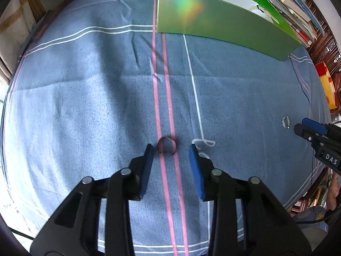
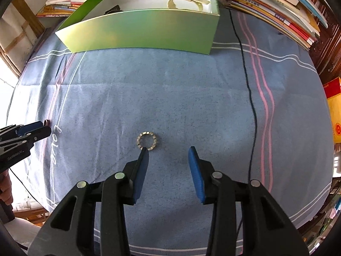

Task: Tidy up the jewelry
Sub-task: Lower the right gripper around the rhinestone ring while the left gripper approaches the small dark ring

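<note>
A dark band ring [image 1: 167, 146] lies flat on the blue striped cloth [image 1: 85, 106] over the bench, on a pink stripe, just ahead of the left tongs [image 1: 172, 150] and between the lines of their two blue pads. It sits nearer the left-hand pad than the other, and neither pad touches it. The left tongs stand partly open, wider than the ring, and hold nothing.

A beaded ring of small pale stones [image 2: 146, 141] lies flat just ahead of the right tongs [image 2: 168, 151], off toward their left pad, whose tip overlaps its near edge in the right wrist view; whether it touches I cannot tell. The right tongs are also partly open and empty.

Each piece is nearest its own tongs, the two well apart. Being round, neither ring has a long axis to line up with. My reading is that the left tongs need only drop and close, while the right ones must first shift toward their left to centre the beaded ring.

Beyond both, far ahead, the open green box [image 2: 145, 29] already holds a pale watch [image 2: 187, 0]. Stacked books [image 2: 277, 10] lie behind it.
</note>
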Action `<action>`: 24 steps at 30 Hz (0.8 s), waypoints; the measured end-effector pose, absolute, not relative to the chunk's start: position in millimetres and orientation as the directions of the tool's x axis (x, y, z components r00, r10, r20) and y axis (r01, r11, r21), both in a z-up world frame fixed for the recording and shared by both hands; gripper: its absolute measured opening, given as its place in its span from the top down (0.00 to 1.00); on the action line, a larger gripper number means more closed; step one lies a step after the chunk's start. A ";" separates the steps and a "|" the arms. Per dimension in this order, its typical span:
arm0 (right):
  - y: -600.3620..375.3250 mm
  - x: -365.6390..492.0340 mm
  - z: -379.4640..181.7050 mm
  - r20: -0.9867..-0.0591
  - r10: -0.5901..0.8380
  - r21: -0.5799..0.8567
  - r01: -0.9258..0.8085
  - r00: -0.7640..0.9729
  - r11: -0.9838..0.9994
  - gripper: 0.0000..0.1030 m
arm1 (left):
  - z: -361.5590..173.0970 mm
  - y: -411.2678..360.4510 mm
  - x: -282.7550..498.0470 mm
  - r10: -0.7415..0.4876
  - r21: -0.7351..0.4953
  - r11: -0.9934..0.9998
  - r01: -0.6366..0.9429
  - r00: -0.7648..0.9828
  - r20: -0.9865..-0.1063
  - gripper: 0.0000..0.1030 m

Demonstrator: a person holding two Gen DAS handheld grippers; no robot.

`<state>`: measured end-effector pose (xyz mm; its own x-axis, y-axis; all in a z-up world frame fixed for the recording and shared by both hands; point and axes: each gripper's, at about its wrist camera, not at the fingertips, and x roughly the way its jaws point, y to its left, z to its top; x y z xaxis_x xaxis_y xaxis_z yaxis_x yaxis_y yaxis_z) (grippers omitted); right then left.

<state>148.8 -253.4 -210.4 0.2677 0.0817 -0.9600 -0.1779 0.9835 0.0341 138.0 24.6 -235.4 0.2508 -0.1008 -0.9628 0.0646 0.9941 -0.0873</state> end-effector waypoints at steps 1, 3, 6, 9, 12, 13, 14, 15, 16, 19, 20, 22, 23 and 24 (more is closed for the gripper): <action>-250.9 147.9 -211.2 -0.961 0.080 0.031 -0.184 0.266 0.982 0.61 | -236.3 21.7 140.5 -0.104 -0.090 0.994 0.067 0.250 -0.963 0.71; -245.8 149.6 -211.2 -0.961 0.078 0.025 -0.195 0.265 0.981 0.61 | -235.5 19.0 141.7 -0.122 -0.108 0.992 0.067 0.258 -0.958 0.74; -234.6 155.2 -214.5 -0.961 0.067 0.010 -0.208 0.268 0.978 0.61 | -235.7 14.9 141.3 -0.109 -0.092 0.993 0.077 0.260 -0.959 0.74; -219.7 163.6 -219.7 -0.961 0.056 -0.006 -0.223 0.270 0.975 0.61 | -235.4 9.2 143.0 -0.092 -0.072 0.994 0.084 0.266 -0.960 0.74; -213.6 167.0 -223.1 -0.963 0.053 -0.009 -0.227 0.266 0.974 0.61 | -236.2 6.0 146.5 -0.084 -0.064 0.995 0.081 0.265 -0.961 0.74; -212.7 167.6 -224.2 -0.963 0.051 -0.011 -0.229 0.264 0.973 0.61 | -236.4 6.3 146.9 -0.082 -0.063 0.995 0.080 0.265 -0.961 0.74; -211.4 168.4 -225.6 -0.964 0.046 -0.016 -0.229 0.262 0.973 0.61 | -236.8 5.5 147.2 -0.081 -0.062 0.995 0.080 0.265 -0.961 0.74; -211.1 168.6 -226.4 -0.965 0.042 -0.019 -0.228 0.260 0.973 0.61 | -236.7 4.8 147.9 -0.080 -0.061 0.995 0.079 0.265 -0.961 0.74; -210.9 169.0 -226.6 -0.964 0.041 -0.020 -0.227 0.262 0.974 0.61 | -236.7 4.7 145.5 -0.080 -0.061 0.995 0.078 0.266 -0.961 0.74; -205.0 168.7 -228.2 -0.963 0.044 -0.017 -0.223 0.264 0.975 0.61 | -235.7 7.7 143.9 -0.081 -0.062 0.995 0.078 0.266 -0.961 0.74; -205.0 168.5 -228.0 -0.963 0.045 -0.016 -0.222 0.267 0.975 0.64 | -235.4 8.5 143.8 -0.081 -0.062 0.995 0.078 0.266 -0.961 0.74; -204.8 168.4 -227.1 -0.961 0.045 -0.017 -0.221 0.273 0.975 0.73 | -234.7 10.3 141.7 -0.082 -0.063 0.995 0.079 0.267 -0.960 0.74; -203.7 166.9 -227.2 -0.961 0.048 -0.014 -0.221 0.274 0.975 0.77 | -235.0 9.7 141.5 -0.083 -0.064 0.995 0.080 0.267 -0.960 0.74; -203.6 167.2 -227.1 -0.960 0.050 -0.012 -0.221 0.274 0.975 0.77 | -235.0 8.1 141.5 -0.083 -0.063 0.995 0.082 0.268 -0.960 0.74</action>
<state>167.2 -203.6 -227.1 0.2738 0.0500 -0.9605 -0.2206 0.9753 -0.0121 141.5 8.1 -235.0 0.2681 -0.0832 -0.9598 0.0821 0.9946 -0.0633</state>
